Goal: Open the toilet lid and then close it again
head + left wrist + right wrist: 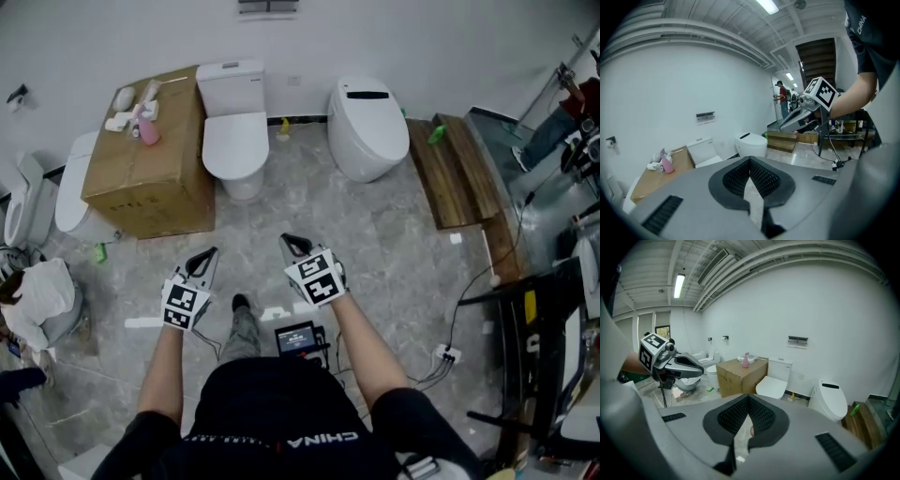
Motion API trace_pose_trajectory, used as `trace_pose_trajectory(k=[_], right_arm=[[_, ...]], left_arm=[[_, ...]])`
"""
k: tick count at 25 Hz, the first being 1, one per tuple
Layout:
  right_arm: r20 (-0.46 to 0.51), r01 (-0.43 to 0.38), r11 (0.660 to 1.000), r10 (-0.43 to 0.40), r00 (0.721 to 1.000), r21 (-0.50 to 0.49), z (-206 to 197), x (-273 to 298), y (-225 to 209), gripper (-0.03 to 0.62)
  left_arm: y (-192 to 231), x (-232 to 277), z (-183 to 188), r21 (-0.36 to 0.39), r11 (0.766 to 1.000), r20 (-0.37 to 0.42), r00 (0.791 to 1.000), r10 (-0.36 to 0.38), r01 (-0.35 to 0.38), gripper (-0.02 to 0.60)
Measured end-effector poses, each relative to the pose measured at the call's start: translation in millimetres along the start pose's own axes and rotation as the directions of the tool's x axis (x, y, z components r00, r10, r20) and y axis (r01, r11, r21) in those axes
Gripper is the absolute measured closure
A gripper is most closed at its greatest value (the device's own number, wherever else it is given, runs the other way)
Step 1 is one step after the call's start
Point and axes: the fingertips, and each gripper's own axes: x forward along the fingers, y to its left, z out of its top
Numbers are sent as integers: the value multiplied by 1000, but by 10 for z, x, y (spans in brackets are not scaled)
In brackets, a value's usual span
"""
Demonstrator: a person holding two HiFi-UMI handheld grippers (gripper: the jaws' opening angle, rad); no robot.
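Note:
A white toilet with a tank stands against the far wall, and its lid (234, 141) lies down shut; it shows too as the toilet lid (772, 386) and the toilet lid (710, 161). To its right sits a rounded white tankless toilet (367, 127), lid also down. My left gripper (206, 255) and right gripper (290, 242) hover side by side above the floor, well short of both toilets. In the left gripper view the jaws of the left gripper (750, 161) meet with nothing between them. The right gripper (749, 399) is shut and empty as well.
A cardboard box (150, 164) with a pink bottle (147, 131) on top stands left of the tank toilet. More white toilets (70, 187) sit behind and left of it. Wooden steps (459, 169) lie at the right. Cables and a power strip (447, 354) cross the marble floor.

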Motion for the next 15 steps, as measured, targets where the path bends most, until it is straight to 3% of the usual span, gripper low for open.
trace_pose_trajectory(k=[10,15], right_arm=[[17,107,994,-107,994,39,975,1181,-661,582],[-6,129,990,-129,992,54,1161,1640,-830,582]], left_arm=[[1528,852,169,60,991,11,993,-120,119,572],[2009,1156,124,55,988,5,990,-144,144,572]])
